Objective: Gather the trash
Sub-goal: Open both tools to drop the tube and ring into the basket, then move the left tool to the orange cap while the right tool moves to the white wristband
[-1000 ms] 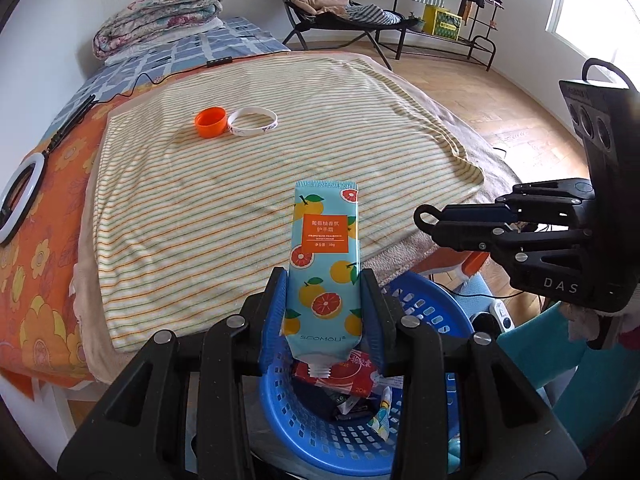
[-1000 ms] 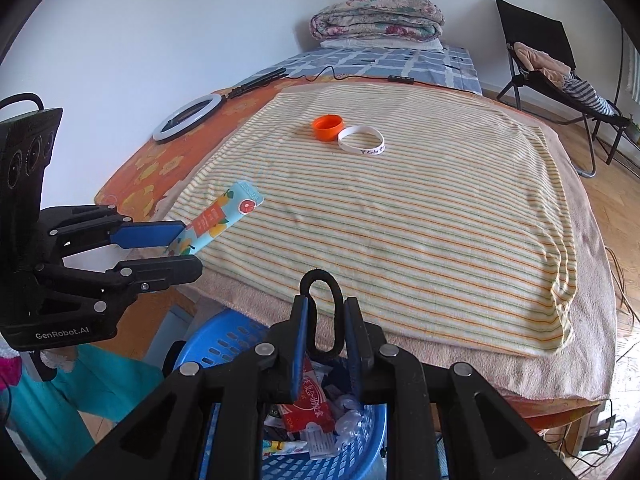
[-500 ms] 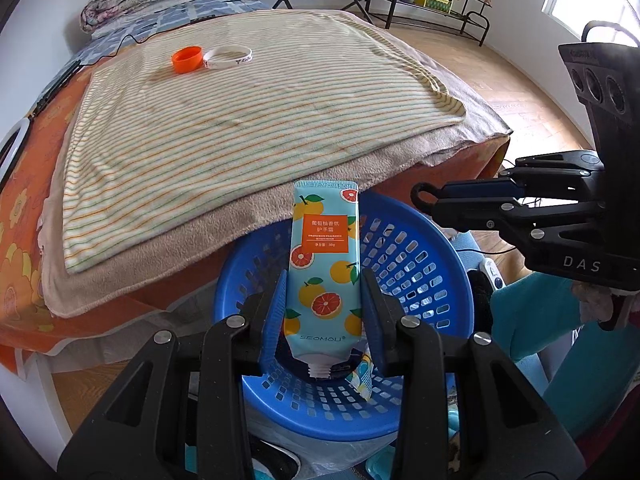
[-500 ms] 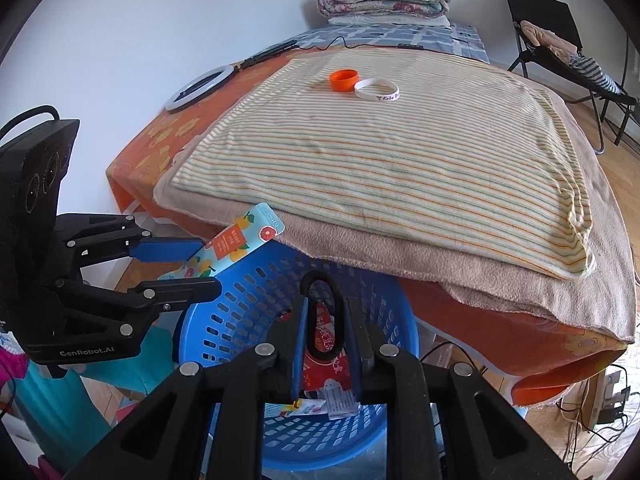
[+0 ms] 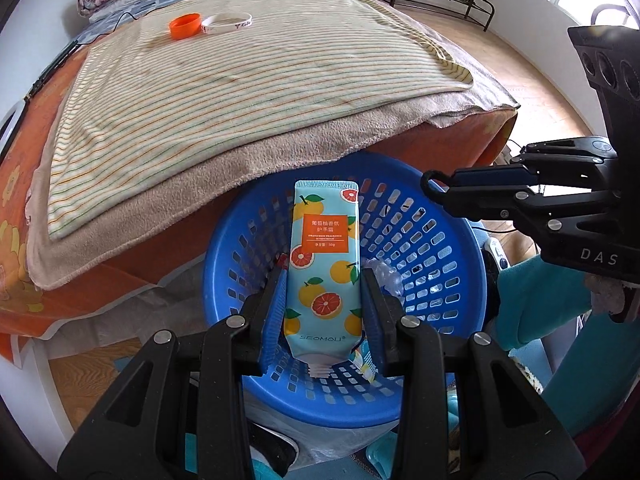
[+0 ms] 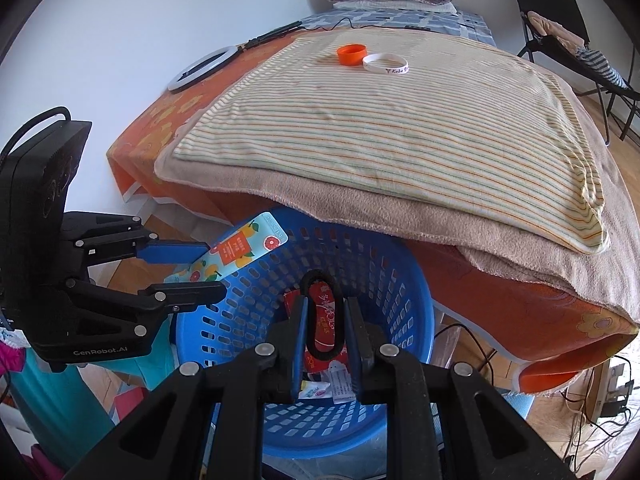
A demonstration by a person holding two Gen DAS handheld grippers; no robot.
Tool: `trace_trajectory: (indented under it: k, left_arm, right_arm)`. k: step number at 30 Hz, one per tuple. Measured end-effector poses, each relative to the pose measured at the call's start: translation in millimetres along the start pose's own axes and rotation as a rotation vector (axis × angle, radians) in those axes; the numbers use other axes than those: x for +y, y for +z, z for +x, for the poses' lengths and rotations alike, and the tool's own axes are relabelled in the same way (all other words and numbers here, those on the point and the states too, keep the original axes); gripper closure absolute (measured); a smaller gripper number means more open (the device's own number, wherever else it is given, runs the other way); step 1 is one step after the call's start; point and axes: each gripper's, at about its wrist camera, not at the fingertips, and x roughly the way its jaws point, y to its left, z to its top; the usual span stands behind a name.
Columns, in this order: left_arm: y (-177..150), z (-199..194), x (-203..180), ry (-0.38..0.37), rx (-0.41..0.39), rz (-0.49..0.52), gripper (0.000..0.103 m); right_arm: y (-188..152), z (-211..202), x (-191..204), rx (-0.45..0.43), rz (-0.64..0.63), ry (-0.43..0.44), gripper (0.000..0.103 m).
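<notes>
Left claw (image 5: 324,296), clamped on the tube (image 5: 325,264) with its long axis pointing to 12 o'clock, hangs directly over the basket (image 5: 448,256), while the right claw (image 6: 325,320), at 3 o'clock, pinches a black loop (image 6: 322,280) above the same basket.

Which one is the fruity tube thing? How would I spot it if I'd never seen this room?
Find the bed with the striped blanket, then the blue basket at its foot. Over the basket, the left gripper pinches a flat light-blue tube, the only thing here printed with oranges and grapefruit slices.
</notes>
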Motion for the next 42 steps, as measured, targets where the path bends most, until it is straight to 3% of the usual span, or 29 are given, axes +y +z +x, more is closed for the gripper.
trace_trajectory:
  k: [10,16,18,19,21,26,29,34,42]
  left_arm:
    - [0,5,1,0.004,0.021,0.001,0.067]
    - [1,4,4,0.014,0.017,-0.013,0.067]
    - [1,5,6,0.017,0.021,-0.017,0.066]
    - [1,5,6,0.018,0.024,-0.019,0.066]
    - [1,6,7,0.021,0.025,-0.021,0.060]
    - [1,6,8,0.032,0.024,-0.027,0.057]
    - [0,7,10,0.037,0.030,-0.029,0.046]
    - [1,9,11,0.054,0.033,-0.037,0.037]
    - [2,10,17,0.068,0.040,-0.054,0.036]
  right_arm:
    - [-3,6,-2,0.022,0.011,0.006,0.079]
    - [-2,6,-5,0.018,0.028,-0.006,0.061]
    - [-2,5,-5,0.014,0.031,-0.010,0.047]
    - [-2,5,-5,0.012,0.031,-0.011,0.045]
    - [-2,5,-4,0.010,0.027,-0.016,0.040]
    - [-2,4,-4,0.008,0.029,-0.028,0.031]
    - [-2,4,-4,0.007,0.031,-0.039,0.025]
    - [-1,3,-4,0.000,0.035,-0.045,0.019]
    - [1,1,-6,-0.006,0.041,-0.061,0.015]
